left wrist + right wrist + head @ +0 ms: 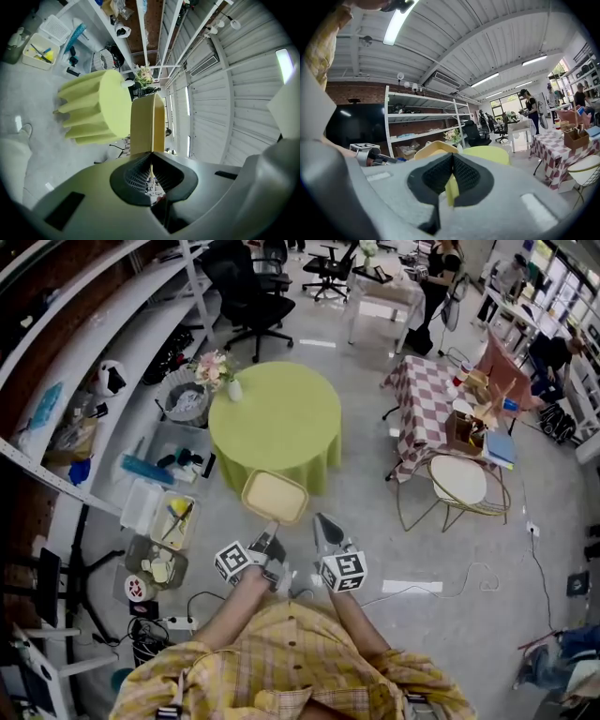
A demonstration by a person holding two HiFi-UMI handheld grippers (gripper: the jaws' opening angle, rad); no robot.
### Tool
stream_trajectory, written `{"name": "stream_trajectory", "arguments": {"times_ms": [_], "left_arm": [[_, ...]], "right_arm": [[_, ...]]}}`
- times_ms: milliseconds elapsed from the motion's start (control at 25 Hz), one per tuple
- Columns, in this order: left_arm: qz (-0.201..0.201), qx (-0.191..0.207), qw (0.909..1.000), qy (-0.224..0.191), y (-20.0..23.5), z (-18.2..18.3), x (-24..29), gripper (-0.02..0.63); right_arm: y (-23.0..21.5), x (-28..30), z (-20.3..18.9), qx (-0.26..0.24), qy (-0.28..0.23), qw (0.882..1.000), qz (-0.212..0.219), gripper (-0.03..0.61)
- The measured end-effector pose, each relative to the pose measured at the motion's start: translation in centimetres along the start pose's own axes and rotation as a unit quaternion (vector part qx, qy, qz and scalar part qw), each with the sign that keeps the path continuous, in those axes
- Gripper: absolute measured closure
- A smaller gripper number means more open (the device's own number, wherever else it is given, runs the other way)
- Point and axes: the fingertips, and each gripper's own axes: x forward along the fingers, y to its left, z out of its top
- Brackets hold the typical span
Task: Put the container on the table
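A shallow yellow container (275, 496) hangs in the air just short of the near edge of the round table with the lime-green cloth (281, 418). My left gripper (269, 532) is shut on its near rim. In the left gripper view the container (146, 124) rises straight out of the closed pads of the left gripper (151, 154), with the table (105, 108) beyond it. My right gripper (321, 519) is beside the container's right corner, apart from it. Its pads meet in the right gripper view (452, 157), where the container (429, 149) and the table (487, 153) show ahead.
A small white vase of flowers (234, 388) stands at the table's left edge. Shelving (84, 362) and floor bins (173, 518) line the left. A checkered table (427, 409) and a round wire stool (457, 482) stand to the right. Office chairs and people are far back.
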Motion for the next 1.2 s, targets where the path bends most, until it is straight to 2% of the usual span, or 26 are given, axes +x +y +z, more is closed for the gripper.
{"name": "stream_trajectory", "arguments": {"times_ms": [440, 1200], "left_arm": [[0.001, -0.007, 0.9999, -0.008, 1.5, 2.4, 6.5, 0.595], [-0.006, -0.03, 0.999, -0.033, -0.4, 14.1, 20.0, 0.595]], "right_arm": [[-5.0, 4.3, 0.2, -0.006, 0.011, 1.0, 0.0, 0.58], [-12.0, 20.4, 5.2, -0.011, 0.031, 0.999, 0.014, 0.58]]}}
